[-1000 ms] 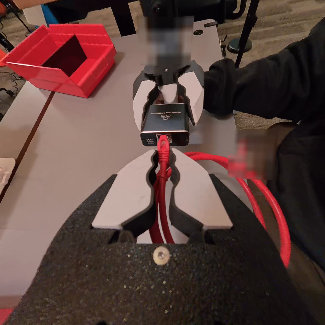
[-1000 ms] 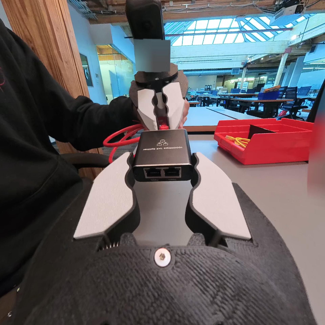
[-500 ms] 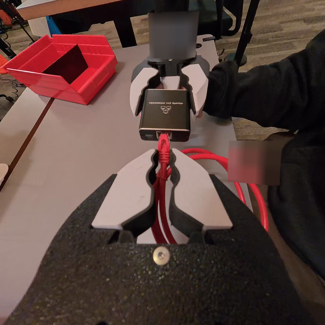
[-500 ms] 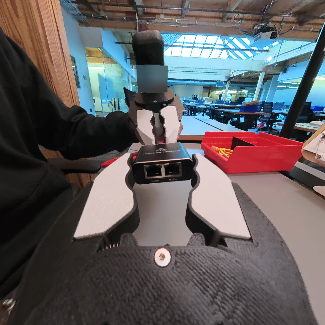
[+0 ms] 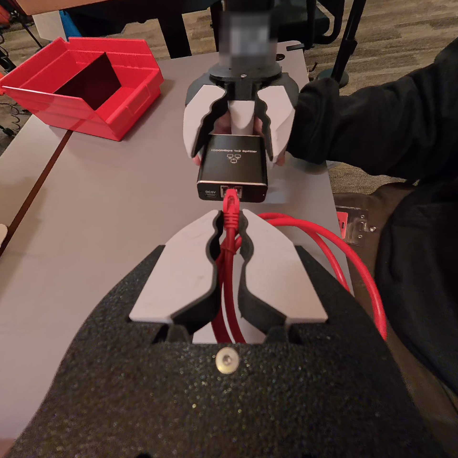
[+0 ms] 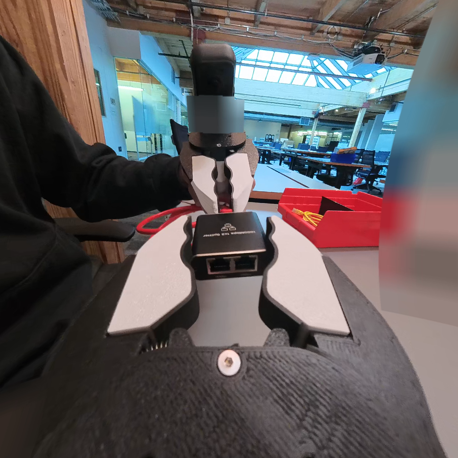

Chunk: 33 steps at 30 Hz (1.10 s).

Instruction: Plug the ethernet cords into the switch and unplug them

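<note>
Plugging-in step judged in hand: the red ethernet cord (image 5: 231, 218) is pinched just behind its plug by the left tool (image 5: 231, 215), fingers pressed together on it. The plug tip is seen at the single port of the black switch (image 5: 233, 166), seating uncertain. The switch is clamped at its sides by the right tool (image 6: 229, 238), above the grey table (image 5: 111, 198). A straight push toward the switch is called for next.
</note>
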Each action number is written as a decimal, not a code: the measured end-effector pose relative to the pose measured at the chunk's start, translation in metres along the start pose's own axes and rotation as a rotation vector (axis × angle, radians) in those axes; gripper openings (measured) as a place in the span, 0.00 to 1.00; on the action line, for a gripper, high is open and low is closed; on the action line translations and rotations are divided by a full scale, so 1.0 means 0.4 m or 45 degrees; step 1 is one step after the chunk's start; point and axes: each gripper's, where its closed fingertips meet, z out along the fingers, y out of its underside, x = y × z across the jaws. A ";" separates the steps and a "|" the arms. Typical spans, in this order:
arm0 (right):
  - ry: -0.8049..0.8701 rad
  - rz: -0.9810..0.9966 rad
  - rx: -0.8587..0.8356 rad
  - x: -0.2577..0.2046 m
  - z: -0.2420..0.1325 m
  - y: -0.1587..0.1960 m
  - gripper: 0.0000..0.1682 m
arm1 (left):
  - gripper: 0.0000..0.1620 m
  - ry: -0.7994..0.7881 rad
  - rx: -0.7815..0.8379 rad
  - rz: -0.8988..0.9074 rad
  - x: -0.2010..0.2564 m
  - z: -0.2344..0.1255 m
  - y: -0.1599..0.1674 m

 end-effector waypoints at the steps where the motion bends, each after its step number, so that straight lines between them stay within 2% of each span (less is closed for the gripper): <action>1: 0.023 -0.010 -0.012 0.007 -0.004 0.004 0.36 | 0.07 -0.006 0.004 -0.001 -0.002 -0.002 0.000; 4: 0.043 0.006 -0.015 0.015 -0.011 0.004 0.40 | 0.07 -0.003 0.018 -0.011 -0.003 -0.010 -0.002; 18: 0.001 -0.015 -0.051 -0.001 0.008 0.004 0.38 | 0.07 0.028 0.065 -0.022 0.001 -0.017 -0.019; 25: -0.002 -0.004 -0.101 -0.004 0.020 0.022 0.38 | 0.07 -0.011 -0.060 0.063 0.002 -0.018 0.005; 33: -0.010 -0.003 -0.134 -0.008 0.024 0.034 0.38 | 0.07 0.008 -0.069 0.068 0.003 -0.013 0.012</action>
